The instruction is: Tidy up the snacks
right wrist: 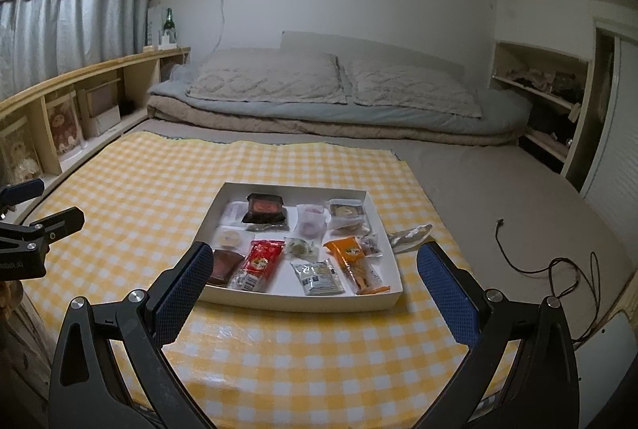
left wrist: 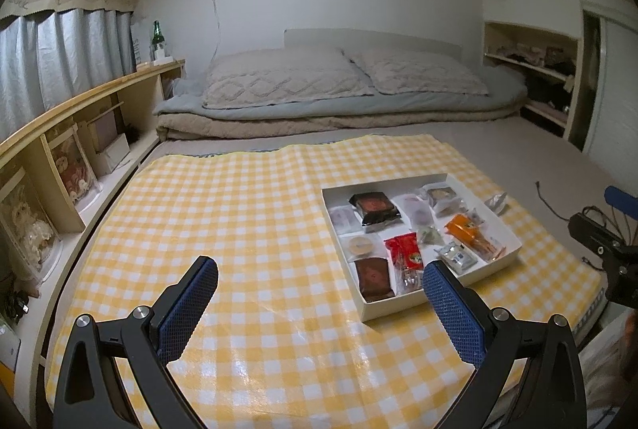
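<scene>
A shallow white box (right wrist: 303, 303) (left wrist: 398, 309) lies on a yellow checked cloth (right wrist: 139, 185) (left wrist: 223, 197) and holds several wrapped snacks: a red packet (right wrist: 259, 261) (left wrist: 406, 253), an orange packet (right wrist: 351, 253) (left wrist: 466, 229), a silver packet (right wrist: 319, 275) (left wrist: 458, 255), a dark brown packet (right wrist: 265, 207) (left wrist: 373, 207). One silver wrapper (right wrist: 410, 235) (left wrist: 496, 201) lies on the cloth just right of the box. My left gripper (left wrist: 319, 289) is open and empty, left of the box. My right gripper (right wrist: 315, 269) is open and empty, above the box's near edge.
Folded bedding with two pillows (right wrist: 331, 86) lies behind the cloth. A wooden shelf (right wrist: 79, 98) runs along the left wall with a green bottle (right wrist: 169, 24) on it. A black cord (right wrist: 530, 265) lies on the grey mattress at right. An open cabinet (right wrist: 542, 98) stands at right.
</scene>
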### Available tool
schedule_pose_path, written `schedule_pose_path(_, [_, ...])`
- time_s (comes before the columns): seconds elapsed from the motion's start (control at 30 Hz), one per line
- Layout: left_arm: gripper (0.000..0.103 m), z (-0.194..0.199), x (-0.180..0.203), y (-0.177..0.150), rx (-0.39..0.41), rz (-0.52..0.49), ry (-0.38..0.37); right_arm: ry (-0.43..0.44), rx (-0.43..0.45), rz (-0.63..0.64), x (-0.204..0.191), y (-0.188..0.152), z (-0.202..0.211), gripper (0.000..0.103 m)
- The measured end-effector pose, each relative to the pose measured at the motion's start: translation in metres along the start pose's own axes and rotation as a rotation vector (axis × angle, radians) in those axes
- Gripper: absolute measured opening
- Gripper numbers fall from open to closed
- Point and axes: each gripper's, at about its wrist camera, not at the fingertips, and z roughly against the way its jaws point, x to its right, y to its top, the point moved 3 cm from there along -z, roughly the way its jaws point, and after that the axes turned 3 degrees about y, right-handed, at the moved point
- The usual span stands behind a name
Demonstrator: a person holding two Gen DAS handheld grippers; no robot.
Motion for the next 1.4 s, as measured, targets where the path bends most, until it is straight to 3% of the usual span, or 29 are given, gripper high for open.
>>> schedule_pose_path(1.4, [0.103,0.002,0.011,-0.001,-0.002,0.011,0.005,-0.001,0.0,-0.021,-0.002,-0.002,0.0,0.103])
